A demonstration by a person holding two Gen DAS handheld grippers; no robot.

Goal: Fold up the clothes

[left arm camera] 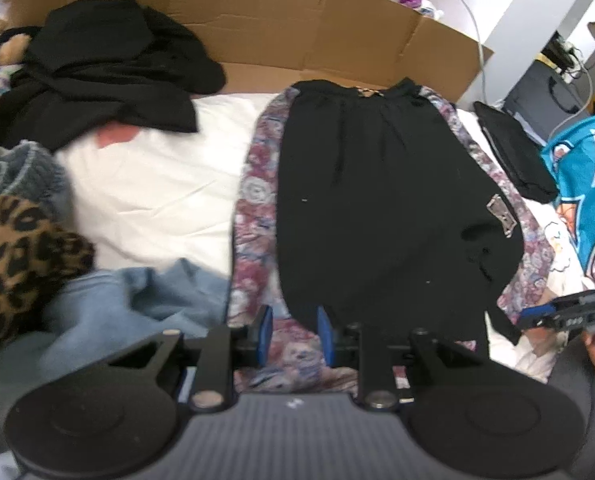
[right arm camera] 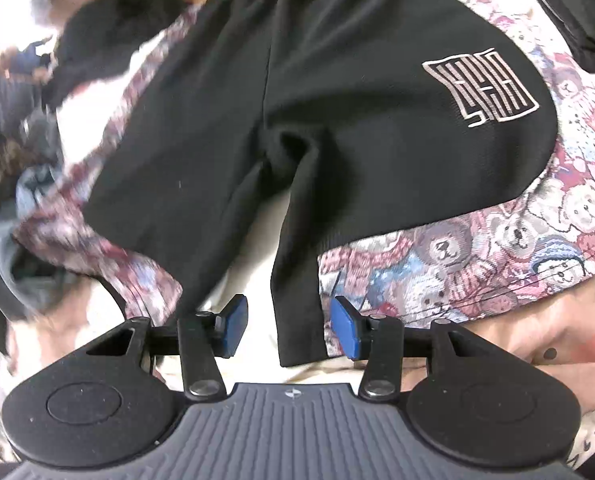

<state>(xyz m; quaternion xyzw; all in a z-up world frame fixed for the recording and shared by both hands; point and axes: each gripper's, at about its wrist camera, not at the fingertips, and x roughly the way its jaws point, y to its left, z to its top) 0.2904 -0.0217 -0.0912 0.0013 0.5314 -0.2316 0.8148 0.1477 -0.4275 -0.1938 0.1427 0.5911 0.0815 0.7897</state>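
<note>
Black shorts (left arm camera: 377,200) with a pale square logo (right arm camera: 479,90) lie flat on a bear-print garment (left arm camera: 253,200) spread over the white bed sheet (left arm camera: 157,184). My left gripper (left arm camera: 294,332) hovers over the near edge of the bear-print cloth. Its blue pads stand a little apart and press on nothing. In the right wrist view the shorts (right arm camera: 297,100) fill the middle, with the bear print (right arm camera: 497,248) showing to the right. My right gripper (right arm camera: 289,326) is open, and a black leg hem lies below the gap without touching the pads. In the left wrist view, the right gripper (left arm camera: 537,316) is at the shorts' right corner.
A heap of black clothes (left arm camera: 105,68) lies at the back left against a cardboard wall (left arm camera: 297,12). Leopard-print fabric (left arm camera: 17,256) and light blue denim (left arm camera: 137,300) crowd the near left. A folded black item (left arm camera: 513,148) and a teal blanket (left arm camera: 585,184) lie on the right.
</note>
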